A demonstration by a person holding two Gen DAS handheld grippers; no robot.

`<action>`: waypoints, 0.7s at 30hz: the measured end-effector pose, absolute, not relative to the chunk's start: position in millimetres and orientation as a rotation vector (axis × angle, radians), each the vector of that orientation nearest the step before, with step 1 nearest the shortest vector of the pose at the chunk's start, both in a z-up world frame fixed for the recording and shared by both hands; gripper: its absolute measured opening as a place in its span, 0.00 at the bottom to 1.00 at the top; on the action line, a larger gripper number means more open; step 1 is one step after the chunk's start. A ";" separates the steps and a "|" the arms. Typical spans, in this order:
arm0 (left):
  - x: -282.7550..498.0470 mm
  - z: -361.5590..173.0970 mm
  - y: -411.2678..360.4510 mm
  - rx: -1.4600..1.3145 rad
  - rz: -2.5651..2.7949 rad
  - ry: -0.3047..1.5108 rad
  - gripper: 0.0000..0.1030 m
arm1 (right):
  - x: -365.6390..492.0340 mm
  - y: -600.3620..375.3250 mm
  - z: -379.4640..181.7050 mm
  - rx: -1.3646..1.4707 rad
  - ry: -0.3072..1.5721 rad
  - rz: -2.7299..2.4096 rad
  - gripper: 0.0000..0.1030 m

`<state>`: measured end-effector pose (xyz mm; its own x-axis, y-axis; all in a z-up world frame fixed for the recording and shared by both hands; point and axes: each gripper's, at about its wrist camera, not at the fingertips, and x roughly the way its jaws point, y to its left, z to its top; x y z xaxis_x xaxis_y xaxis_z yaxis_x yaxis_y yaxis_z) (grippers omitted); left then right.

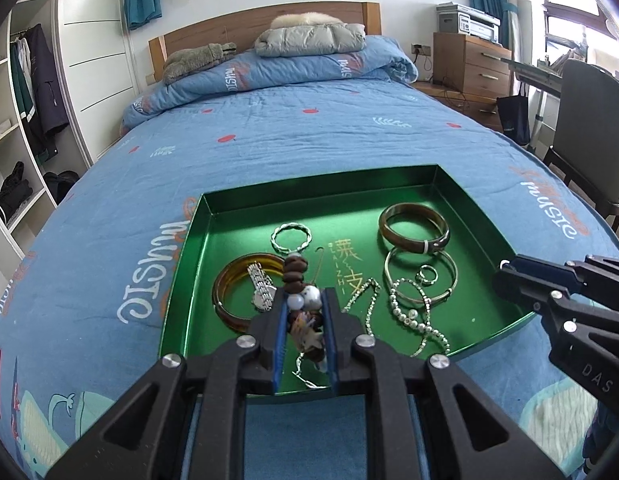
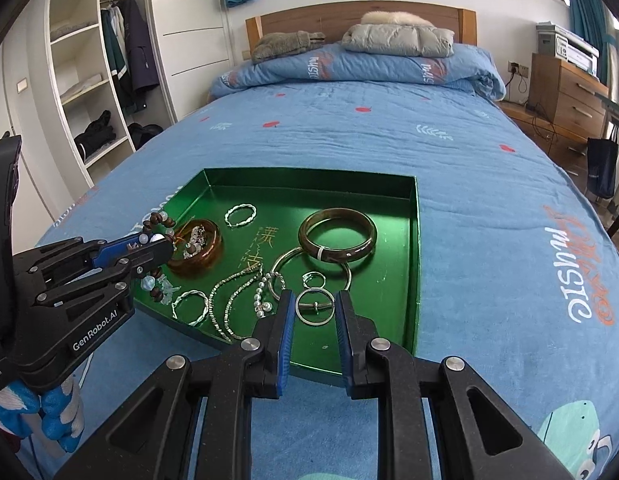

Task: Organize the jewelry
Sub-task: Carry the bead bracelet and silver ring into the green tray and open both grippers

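While the left gripper (image 1: 303, 320) clamps a bead bracelet (image 1: 296, 270) above the tray (image 2: 414, 264), the right gripper (image 2: 315, 312) gapes empty over heaped jewelry, sorting hardly begun.

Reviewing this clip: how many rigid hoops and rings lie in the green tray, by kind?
Thick bangles, amber and dark brown: 2
Twisted silver hoops: 2
Plain thin silver hoops: 2
Small silver ring: 1
Total: 7

My tray (image 1: 465, 192) was shiny green metal | my bead bracelet (image 1: 295, 270) looked like matt brown wood with glossy pale beads | the bangle (image 2: 337, 236) was smooth and glossy | the bedspread (image 1: 269, 128) was soft blue cloth | my fingers (image 1: 277, 336) had ribbed blue pads
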<state>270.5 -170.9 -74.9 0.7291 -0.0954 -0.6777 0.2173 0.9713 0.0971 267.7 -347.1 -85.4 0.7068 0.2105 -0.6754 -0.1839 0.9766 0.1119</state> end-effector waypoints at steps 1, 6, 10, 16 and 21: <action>272.5 -79.0 -171.7 0.176 -0.173 0.741 0.15 | 270.7 -347.5 -88.5 0.036 0.762 0.217 0.20; 281.4 -93.9 -172.8 0.179 -0.173 0.767 0.15 | 281.7 -345.1 -99.2 0.019 0.793 0.218 0.20; 286.6 -103.4 -171.6 0.172 -0.173 0.789 0.15 | 287.5 -343.2 -107.6 0.011 0.820 0.219 0.20; 292.8 -116.7 -167.9 0.154 -0.173 0.825 0.15 | 294.5 -338.3 -122.2 -0.006 0.881 0.215 0.19; 295.3 -119.2 -166.0 0.133 -0.180 0.833 0.15 | 294.4 -340.8 -123.0 0.012 0.890 0.218 0.19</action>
<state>295.3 -166.0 -119.2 0.6586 -0.1063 -0.7450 0.2105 0.9765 0.0468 294.4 -340.8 -123.0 0.6084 0.1938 -0.7696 -0.1842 0.9777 0.1006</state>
